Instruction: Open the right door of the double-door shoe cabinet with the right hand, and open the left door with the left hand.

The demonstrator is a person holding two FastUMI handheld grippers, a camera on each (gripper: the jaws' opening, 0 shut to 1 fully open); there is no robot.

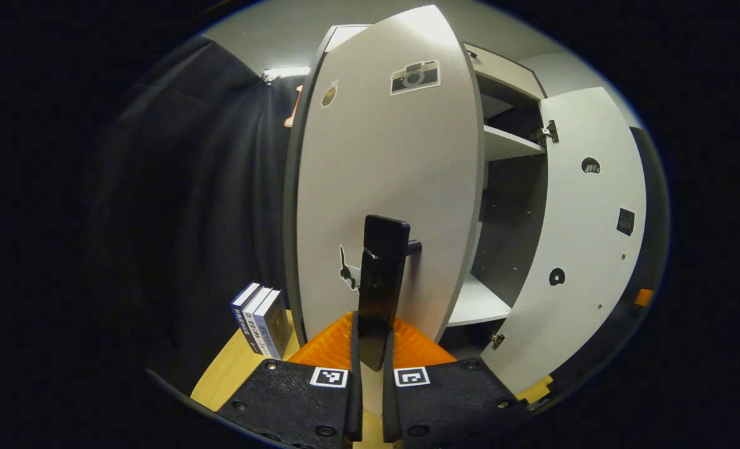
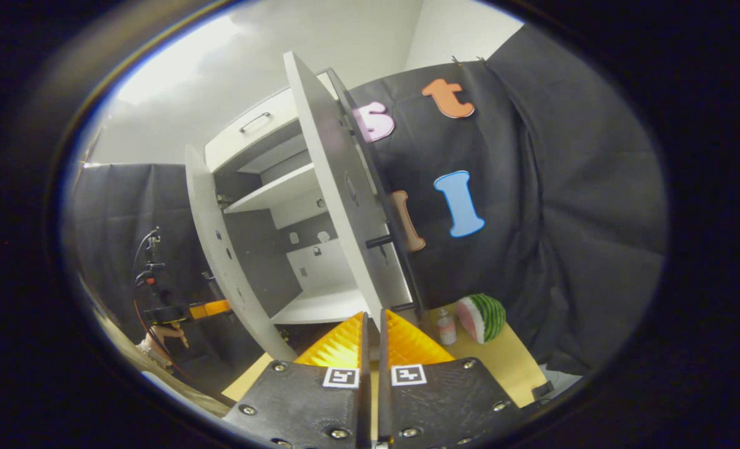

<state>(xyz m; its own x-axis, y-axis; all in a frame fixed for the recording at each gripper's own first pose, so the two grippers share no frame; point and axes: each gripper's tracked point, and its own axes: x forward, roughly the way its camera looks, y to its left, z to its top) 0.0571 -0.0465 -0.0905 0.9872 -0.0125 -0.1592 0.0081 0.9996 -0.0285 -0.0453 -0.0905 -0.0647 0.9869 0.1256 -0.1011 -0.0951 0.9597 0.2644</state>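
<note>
left door handle (image 1: pixel 379 293): lower end hidden in claw | book (image 1: pixel 259 318) labels: unreadable

Both tongs (image 1: pixel 370 340) (image 2: pixel 371 337) nearly closed, level.

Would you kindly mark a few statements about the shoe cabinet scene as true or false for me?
1. The left gripper is shut on the left door's black handle. True.
2. The right door is closed. False: it stands swung open, and the shelves inside show.
3. Three books stand beside the cabinet. True.
4. The watermelon slice lies on a cabinet shelf. False: it sits outside on the wooden surface, next to a small bottle.
5. A camera sticker is on the left door. True.
</note>
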